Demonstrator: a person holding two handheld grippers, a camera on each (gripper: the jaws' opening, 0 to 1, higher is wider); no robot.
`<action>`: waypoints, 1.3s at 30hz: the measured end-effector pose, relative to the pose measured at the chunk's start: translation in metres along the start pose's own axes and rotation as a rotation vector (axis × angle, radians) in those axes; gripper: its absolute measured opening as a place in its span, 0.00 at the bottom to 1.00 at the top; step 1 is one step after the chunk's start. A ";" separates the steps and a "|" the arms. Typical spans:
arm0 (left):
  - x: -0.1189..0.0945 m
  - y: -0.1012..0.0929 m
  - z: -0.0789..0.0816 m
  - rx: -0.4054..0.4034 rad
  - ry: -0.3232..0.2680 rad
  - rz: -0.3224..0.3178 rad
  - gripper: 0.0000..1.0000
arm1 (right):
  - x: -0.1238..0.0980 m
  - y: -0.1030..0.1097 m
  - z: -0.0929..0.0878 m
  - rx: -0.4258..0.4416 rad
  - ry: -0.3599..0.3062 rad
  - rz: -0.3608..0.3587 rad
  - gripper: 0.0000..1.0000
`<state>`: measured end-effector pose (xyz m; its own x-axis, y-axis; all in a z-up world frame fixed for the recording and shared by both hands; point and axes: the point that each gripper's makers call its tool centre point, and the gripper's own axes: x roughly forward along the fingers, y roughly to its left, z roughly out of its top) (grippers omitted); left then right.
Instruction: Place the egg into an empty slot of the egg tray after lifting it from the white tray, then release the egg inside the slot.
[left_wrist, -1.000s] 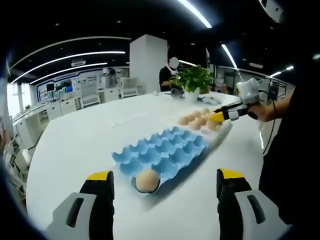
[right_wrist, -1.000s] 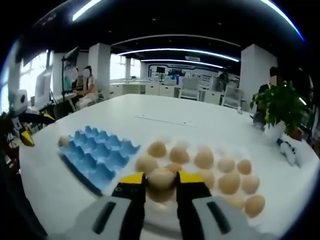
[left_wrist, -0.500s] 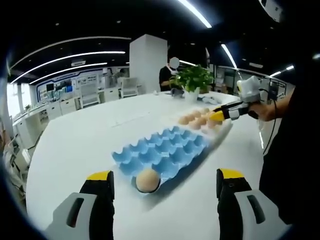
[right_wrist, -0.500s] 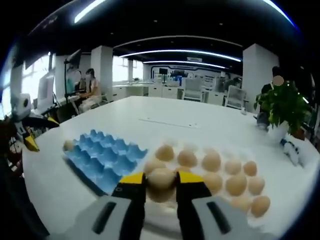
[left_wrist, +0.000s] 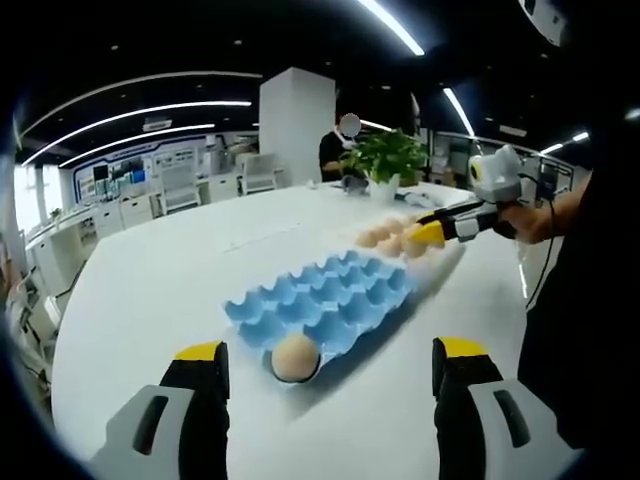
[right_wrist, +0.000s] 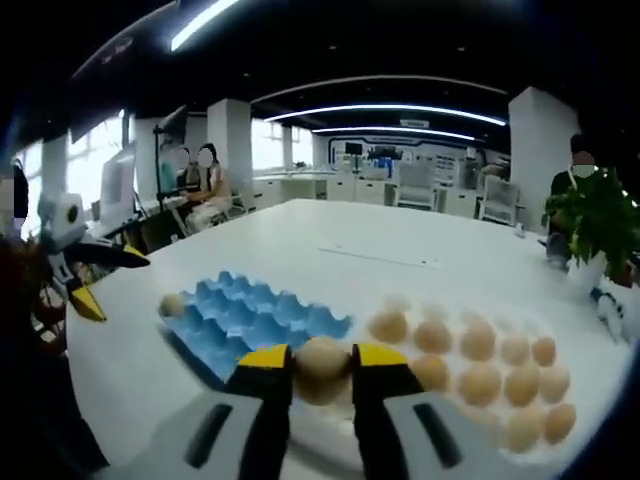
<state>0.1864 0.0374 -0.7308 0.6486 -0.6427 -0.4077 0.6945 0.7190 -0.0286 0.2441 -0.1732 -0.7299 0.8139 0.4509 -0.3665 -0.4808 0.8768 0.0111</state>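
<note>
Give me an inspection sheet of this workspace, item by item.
Surface: white round table, bare around the trays.
Job's things: blue egg tray with one egg in a near corner slot; white tray carrying many eggs.
Clutter: potted plant at the far edge of the table.
Grippers: right gripper shut on a held egg, raised above the table; left gripper open, empty, near the blue tray.
Cables: nothing seen.
Surroundings: open office with desks, white pillar, ceiling light strips, seated people in the background.
</note>
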 end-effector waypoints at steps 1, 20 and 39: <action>0.000 0.000 0.000 -0.001 -0.001 0.001 0.84 | 0.001 0.004 0.001 -0.001 -0.002 0.009 0.22; -0.004 0.004 -0.001 -0.006 0.003 0.022 0.84 | 0.040 0.081 0.021 -0.027 -0.034 0.210 0.22; -0.005 0.005 -0.001 -0.012 0.000 0.021 0.84 | 0.071 0.140 0.013 -0.092 -0.011 0.367 0.22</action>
<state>0.1861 0.0442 -0.7296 0.6631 -0.6271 -0.4087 0.6768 0.7355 -0.0305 0.2387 -0.0167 -0.7417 0.5851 0.7345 -0.3437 -0.7680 0.6380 0.0561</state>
